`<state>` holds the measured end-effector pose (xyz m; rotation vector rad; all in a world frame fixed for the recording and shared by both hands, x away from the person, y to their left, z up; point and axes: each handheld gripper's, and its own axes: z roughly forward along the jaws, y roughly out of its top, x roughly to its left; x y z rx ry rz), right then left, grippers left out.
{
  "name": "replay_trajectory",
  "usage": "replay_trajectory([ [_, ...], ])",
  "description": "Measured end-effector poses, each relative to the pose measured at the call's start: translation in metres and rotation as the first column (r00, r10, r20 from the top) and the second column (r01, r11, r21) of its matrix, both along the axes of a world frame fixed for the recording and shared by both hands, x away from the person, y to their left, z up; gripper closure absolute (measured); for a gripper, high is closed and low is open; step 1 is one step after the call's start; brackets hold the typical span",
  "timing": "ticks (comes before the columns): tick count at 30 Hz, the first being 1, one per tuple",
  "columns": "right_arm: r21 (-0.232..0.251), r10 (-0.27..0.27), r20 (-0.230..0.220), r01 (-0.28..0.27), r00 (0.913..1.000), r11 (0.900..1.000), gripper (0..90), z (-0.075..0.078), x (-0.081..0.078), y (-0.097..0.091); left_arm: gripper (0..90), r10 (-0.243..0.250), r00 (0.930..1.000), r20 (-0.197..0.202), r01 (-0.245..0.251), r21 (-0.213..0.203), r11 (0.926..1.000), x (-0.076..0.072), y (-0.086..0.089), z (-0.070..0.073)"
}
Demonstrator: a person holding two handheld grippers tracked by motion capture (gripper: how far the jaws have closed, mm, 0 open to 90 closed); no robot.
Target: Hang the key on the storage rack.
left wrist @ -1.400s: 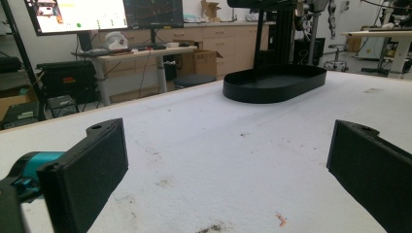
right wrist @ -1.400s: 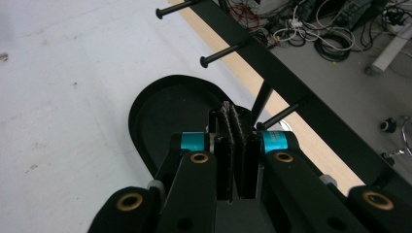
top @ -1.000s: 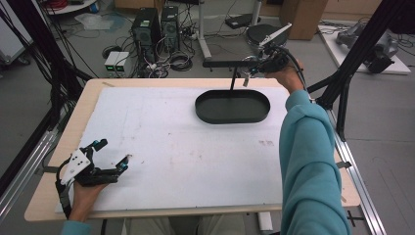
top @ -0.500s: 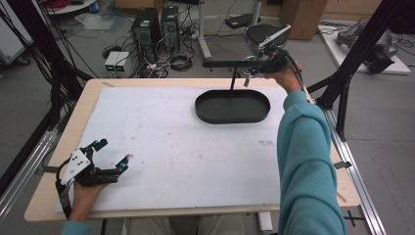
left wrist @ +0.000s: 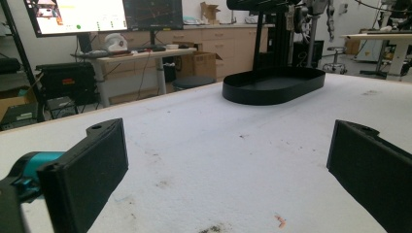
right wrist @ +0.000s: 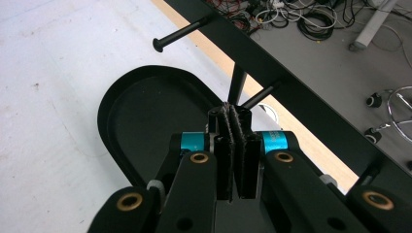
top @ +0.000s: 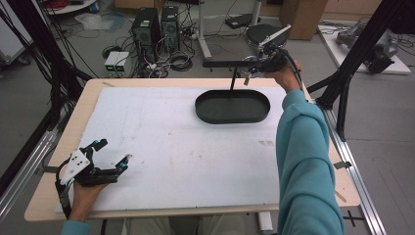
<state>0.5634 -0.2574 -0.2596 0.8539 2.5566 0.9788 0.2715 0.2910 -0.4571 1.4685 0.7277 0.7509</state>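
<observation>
I have the right gripper [top: 254, 66] raised at the far edge of the counter [top: 161, 147], its jaws pressed together with nothing between them, just above the black stand [right wrist: 291, 92] that rises from the black oval tray [top: 232, 106]; the tray sits on the white sheet toward the far right. My left gripper [top: 110, 159] rests near the front left corner, well apart from the tray, jaws wide apart and empty.

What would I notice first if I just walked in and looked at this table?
Probably the black oval tray with a T-shaped stand rising from it, at the far side of the white table. The right hand-held gripper is up by the stand's crossbar, jaws shut. The left hand-held gripper rests wide open at the near left corner.
</observation>
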Motion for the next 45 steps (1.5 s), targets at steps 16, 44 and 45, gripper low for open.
replay_trajectory([
  [16,0.001,-0.015,0.009,0.015,0.9999,0.9999,88.7,-0.001,0.002,-0.002,1.7,0.000,1.0000,-0.003,0.000,0.005,1.0000,0.000,0.000,0.000],
  [44,0.042,-0.047,0.080,0.044,0.9957,0.9981,79.2,-0.003,0.010,-0.008,1.7,-0.005,1.0000,-0.005,0.005,0.013,0.9999,0.000,0.000,0.000],
  [45,0.038,-0.059,0.085,0.056,0.9946,0.9977,74.9,-0.004,0.009,-0.008,1.7,-0.006,1.0000,-0.005,0.007,0.011,0.9999,0.000,0.000,0.000],
])
